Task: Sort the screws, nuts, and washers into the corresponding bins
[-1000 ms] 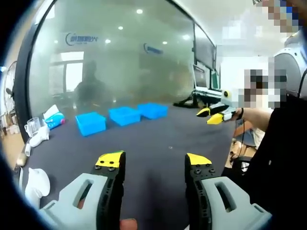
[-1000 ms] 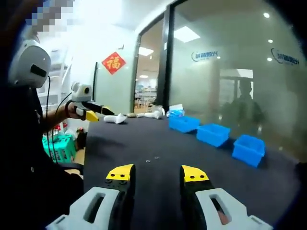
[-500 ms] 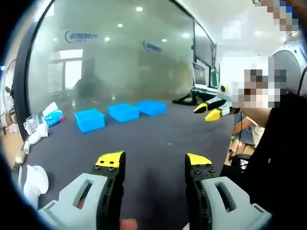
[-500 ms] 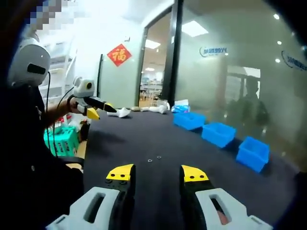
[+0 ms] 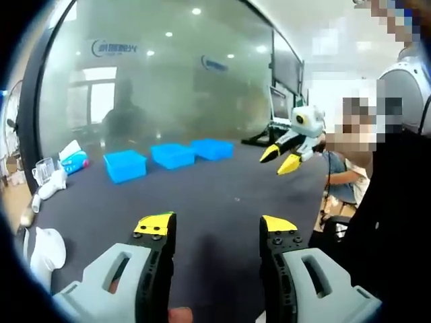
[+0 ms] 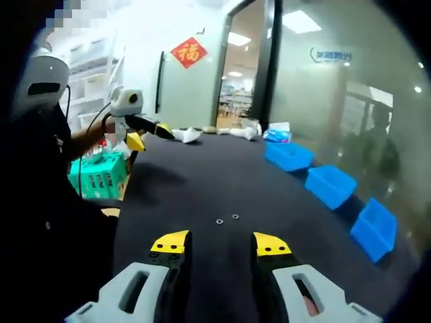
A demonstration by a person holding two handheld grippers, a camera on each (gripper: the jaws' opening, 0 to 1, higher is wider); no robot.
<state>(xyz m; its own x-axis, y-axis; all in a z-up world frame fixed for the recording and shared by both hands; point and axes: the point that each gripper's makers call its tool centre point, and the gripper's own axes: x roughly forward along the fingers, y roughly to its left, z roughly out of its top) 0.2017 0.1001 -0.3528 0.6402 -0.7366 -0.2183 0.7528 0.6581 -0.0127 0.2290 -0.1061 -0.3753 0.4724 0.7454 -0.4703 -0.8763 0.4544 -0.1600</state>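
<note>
- One dark table (image 6: 202,188) takes up most of both views, with a frosted glass wall behind it.
- Three blue bins (image 5: 126,166) stand in a row along the far side of the table, near the glass; in the right gripper view the same row (image 6: 330,185) runs down the right side. Their insides are hidden from these angles, so whether anything has been sorted into them cannot be told.
- The left gripper (image 5: 217,225) hovers above the table with its jaws wide apart and nothing between them; the right gripper view catches it (image 6: 149,132) from the side at the table's left edge, in the person's hand.
- The right gripper (image 6: 220,243) is likewise spread wide and empty, pointing down at the table; in the left gripper view it (image 5: 281,157) hangs in the air off to the right.
- Two small metal pieces (image 6: 227,219) lie close together on the table just ahead of the right gripper's tips, well apart from the bins. They are probably washers or nuts, though they are too small to tell.
- Judged from this, the sorting looks barely begun: loose hardware remains on the table, neither tool carries anything, and the pick-up is not yet made.
</note>
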